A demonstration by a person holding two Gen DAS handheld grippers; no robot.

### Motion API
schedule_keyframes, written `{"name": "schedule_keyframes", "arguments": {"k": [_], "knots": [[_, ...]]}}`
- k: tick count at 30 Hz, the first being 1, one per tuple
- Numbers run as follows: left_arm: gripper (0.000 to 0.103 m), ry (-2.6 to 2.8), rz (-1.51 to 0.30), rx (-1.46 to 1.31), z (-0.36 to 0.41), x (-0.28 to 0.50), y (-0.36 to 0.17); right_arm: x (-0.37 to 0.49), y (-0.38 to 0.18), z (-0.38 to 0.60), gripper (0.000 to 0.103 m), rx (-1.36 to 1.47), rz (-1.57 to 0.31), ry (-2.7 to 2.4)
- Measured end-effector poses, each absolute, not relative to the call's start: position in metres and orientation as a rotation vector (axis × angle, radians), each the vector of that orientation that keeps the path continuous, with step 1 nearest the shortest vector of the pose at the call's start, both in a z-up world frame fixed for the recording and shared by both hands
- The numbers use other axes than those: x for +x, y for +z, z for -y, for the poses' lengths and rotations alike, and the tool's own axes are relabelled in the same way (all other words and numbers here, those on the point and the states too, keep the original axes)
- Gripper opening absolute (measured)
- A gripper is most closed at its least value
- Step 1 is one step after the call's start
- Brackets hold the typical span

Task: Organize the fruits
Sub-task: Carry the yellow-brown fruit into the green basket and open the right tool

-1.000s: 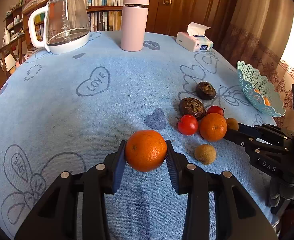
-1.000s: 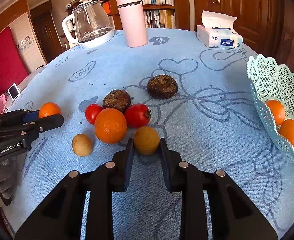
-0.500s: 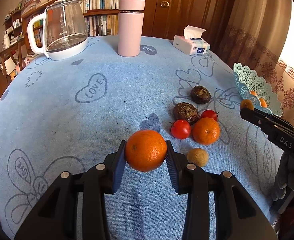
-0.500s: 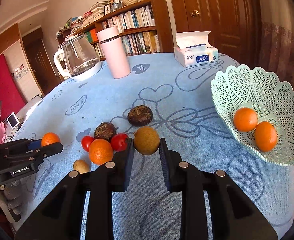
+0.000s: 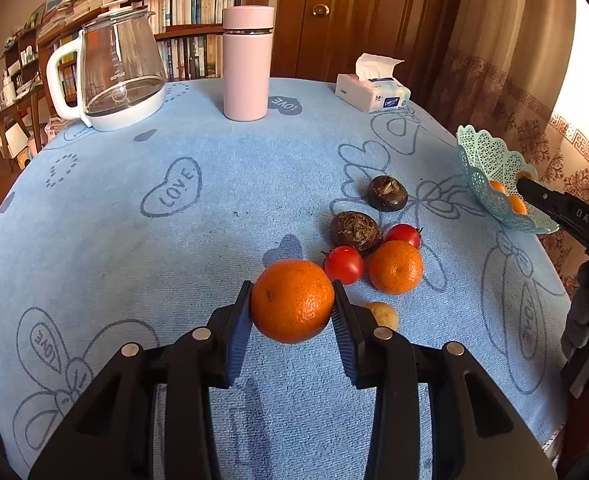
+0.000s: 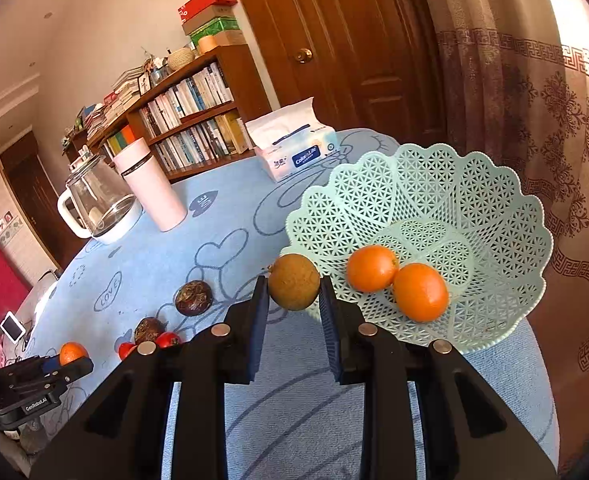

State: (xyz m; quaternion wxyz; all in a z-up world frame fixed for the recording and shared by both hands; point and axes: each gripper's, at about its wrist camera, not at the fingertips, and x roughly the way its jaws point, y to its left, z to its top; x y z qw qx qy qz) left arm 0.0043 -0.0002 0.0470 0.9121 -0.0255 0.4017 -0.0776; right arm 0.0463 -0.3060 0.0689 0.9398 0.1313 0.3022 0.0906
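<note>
- left gripper (image 5: 292, 306) clamps 1 orange (image 5: 292, 300), above bench (image 5: 134, 240)
- right gripper (image 6: 293, 294) clamps 1 brown fruit (image 6: 293, 281) beside basket (image 6: 434, 184)
- basket: 2 oranges (image 6: 371, 268)
- bench near basket: 2 tomatoes (image 5: 343, 265), 2 dark fruits (image 5: 355, 231)

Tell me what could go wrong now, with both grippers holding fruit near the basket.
1. The right gripper pinches the small round brown fruit only at its sides; it could slip out short of the basket rim.
2. Dropped carelessly, it may knock the two oranges or tip the light basket, which sits near the table edge.
3. The left gripper holds its orange above loose fruit; a slip could scatter it.
</note>
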Motion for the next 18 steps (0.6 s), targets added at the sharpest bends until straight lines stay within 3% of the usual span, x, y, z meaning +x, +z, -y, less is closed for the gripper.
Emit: {"name": "schedule_keyframes", "arguments": {"k": [18], "knots": [[0.038,-0.192,-0.828,-0.016,0.020,0.006,0.051,0.049,0.057,0.373,0.027,0.361,-0.603,-0.160]]}}
